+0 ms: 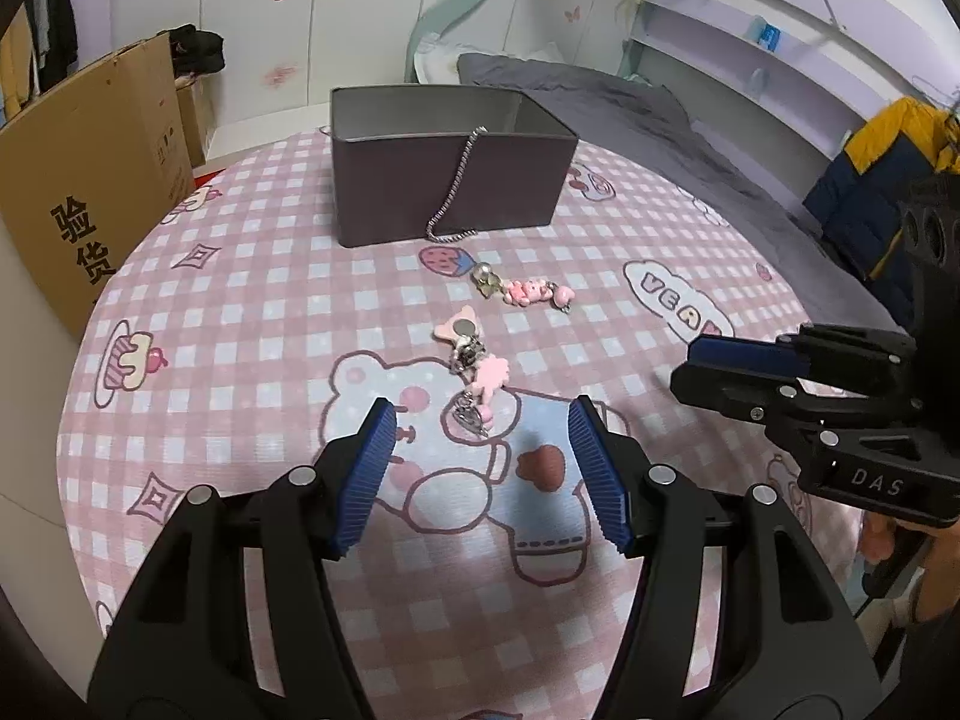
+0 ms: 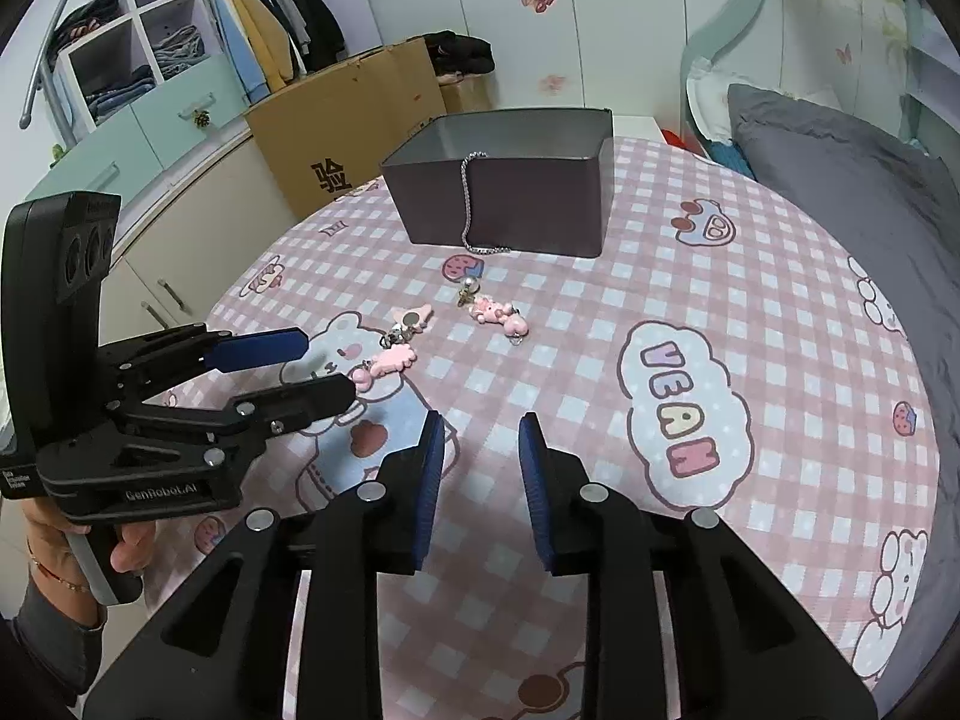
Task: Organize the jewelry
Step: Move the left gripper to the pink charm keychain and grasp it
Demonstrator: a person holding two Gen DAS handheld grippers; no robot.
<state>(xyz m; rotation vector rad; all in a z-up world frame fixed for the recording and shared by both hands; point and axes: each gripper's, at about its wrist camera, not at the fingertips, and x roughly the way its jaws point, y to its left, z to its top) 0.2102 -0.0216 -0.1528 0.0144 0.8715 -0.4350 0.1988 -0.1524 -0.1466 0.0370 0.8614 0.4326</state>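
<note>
Left wrist view first, from nine o'clock across to three: a cardboard box [image 1: 102,180] stands off the edge of the pink checked cloth [image 1: 252,312]. At twelve sits the dark open box [image 1: 450,180], with a silver chain [image 1: 454,186] draped over its near wall, the loose end lying on the cloth. Just below that, at about one o'clock, lies a pink bead charm [image 1: 528,291]. Nearer me, dead ahead, a second pink charm [image 1: 474,375] stretches toward my left gripper [image 1: 480,420]; its lower end lies between my fingertips, untouched. My jaws stand wide here, with nothing in them. At three o'clock my right gripper [image 1: 714,369] reaches in sideways.

Right wrist view, again from nine: a hand [image 2: 129,546] holds the left gripper [image 2: 318,369], whose tips flank the near end of that second pink charm [image 2: 390,357]. At twelve, the dark open box [image 2: 510,204] and the silver chain [image 2: 471,204]. My right gripper [image 2: 480,426] hangs over bare cloth, jaws parted narrowly and empty. At three, grey bedding [image 2: 840,192].
</note>
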